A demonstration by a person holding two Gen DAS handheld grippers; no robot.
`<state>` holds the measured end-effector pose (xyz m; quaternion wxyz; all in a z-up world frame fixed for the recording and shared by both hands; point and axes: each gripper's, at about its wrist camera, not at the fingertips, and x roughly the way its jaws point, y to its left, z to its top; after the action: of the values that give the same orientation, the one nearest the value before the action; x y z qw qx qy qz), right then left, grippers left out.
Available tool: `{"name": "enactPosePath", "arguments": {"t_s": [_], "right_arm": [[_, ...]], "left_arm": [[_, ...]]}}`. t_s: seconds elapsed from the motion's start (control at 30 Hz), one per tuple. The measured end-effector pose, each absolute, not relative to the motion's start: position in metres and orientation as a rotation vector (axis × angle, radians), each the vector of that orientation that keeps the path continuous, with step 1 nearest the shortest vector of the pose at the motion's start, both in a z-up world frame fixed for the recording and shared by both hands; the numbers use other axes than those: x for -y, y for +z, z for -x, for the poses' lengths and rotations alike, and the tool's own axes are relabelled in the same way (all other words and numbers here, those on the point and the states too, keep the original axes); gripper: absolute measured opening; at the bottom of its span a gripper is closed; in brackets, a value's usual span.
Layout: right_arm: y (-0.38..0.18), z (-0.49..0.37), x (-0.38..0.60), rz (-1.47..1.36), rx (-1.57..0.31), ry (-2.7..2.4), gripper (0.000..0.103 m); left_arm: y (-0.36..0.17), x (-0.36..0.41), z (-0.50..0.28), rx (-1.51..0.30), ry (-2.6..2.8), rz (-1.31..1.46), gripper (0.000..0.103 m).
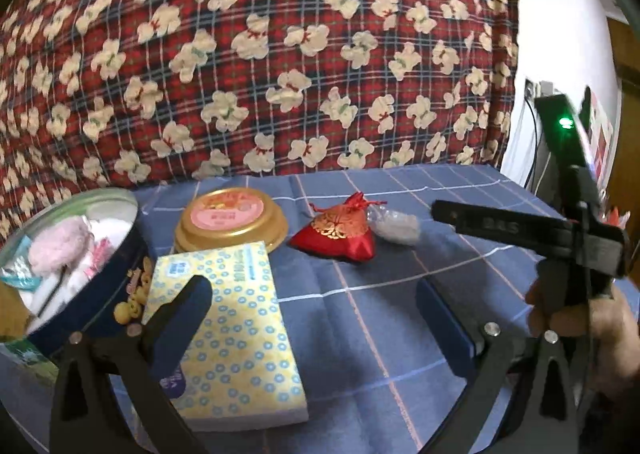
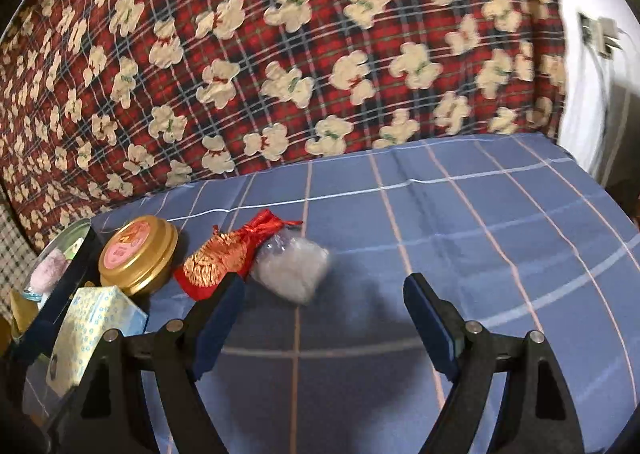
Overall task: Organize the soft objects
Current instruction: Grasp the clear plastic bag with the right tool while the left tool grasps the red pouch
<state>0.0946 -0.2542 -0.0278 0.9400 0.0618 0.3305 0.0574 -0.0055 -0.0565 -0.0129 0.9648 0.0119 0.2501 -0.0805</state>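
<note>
- One round tin, lower left of the left wrist view, with several soft items inside; their number cannot be told.
- One gold lid, just right of the tin.
- One tissue pack, at lower left.
- One red pouch, at centre.
- One clear bag, touching the pouch in the right wrist view.
- Two grippers: left and right.

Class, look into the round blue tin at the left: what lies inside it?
Inside the round blue tin lie a fluffy pink item, white soft items and something teal. Whatever is beneath them, and the tin's bottom, is covered.
</note>
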Motion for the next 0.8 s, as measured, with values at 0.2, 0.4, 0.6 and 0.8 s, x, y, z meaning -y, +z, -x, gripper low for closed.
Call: {"name": "enactPosePath", "arguments": {"t_s": [0.2, 0.4, 0.6, 0.8], "right_arm": [[-0.055, -0.142, 0.231, -0.093, -0.799, 0.13, 0.084], [-0.065, -0.165, 0.219, -0.078, -0.875, 0.15, 0.072], [-0.064, -0.16, 0.23, -0.099, -0.867, 0.212, 0.046], [-0.04, -0.137, 0.259, -0.196, -0.769, 0.21, 0.04]], "left_arm": [[-0.017, 0.063, -0.002, -0.521, -0.167, -0.017, 0.103], [-0.018, 0.065, -0.002, -0.525, -0.167, -0.025, 0.103], [-0.018, 0.077, -0.005, -0.534, -0.175, -0.056, 0.103], [-0.013, 0.083, -0.014, -0.544, -0.185, -0.061, 0.103]]}}
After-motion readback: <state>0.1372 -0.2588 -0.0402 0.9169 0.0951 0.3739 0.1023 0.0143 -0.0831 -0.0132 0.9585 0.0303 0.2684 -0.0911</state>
